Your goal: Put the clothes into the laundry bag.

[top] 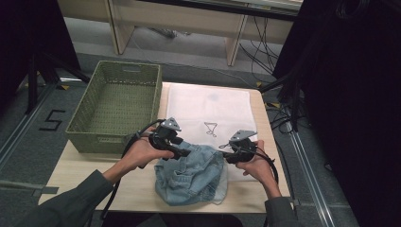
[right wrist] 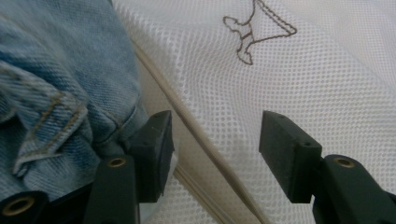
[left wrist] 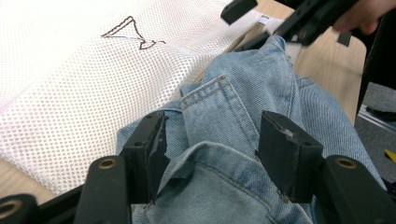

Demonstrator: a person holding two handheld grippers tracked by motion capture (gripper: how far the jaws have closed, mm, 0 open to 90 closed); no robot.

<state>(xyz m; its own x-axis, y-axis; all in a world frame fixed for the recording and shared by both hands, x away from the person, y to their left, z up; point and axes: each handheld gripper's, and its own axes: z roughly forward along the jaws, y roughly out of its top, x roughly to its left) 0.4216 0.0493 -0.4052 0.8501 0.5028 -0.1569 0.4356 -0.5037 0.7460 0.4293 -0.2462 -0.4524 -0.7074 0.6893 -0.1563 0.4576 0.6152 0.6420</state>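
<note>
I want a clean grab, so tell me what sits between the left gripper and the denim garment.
Nothing visible does. The left gripper stands open with the crumpled light blue denim garment bunched directly between its black fingers. The white mesh laundry bag lies off to the side, not in the path.

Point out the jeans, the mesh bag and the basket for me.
jeans (top: 191,172), high view, middle of the denim heap.
mesh bag (top: 208,106), high view, flat white mesh above the drawstring.
basket (top: 85,111), high view, left wall.
</note>
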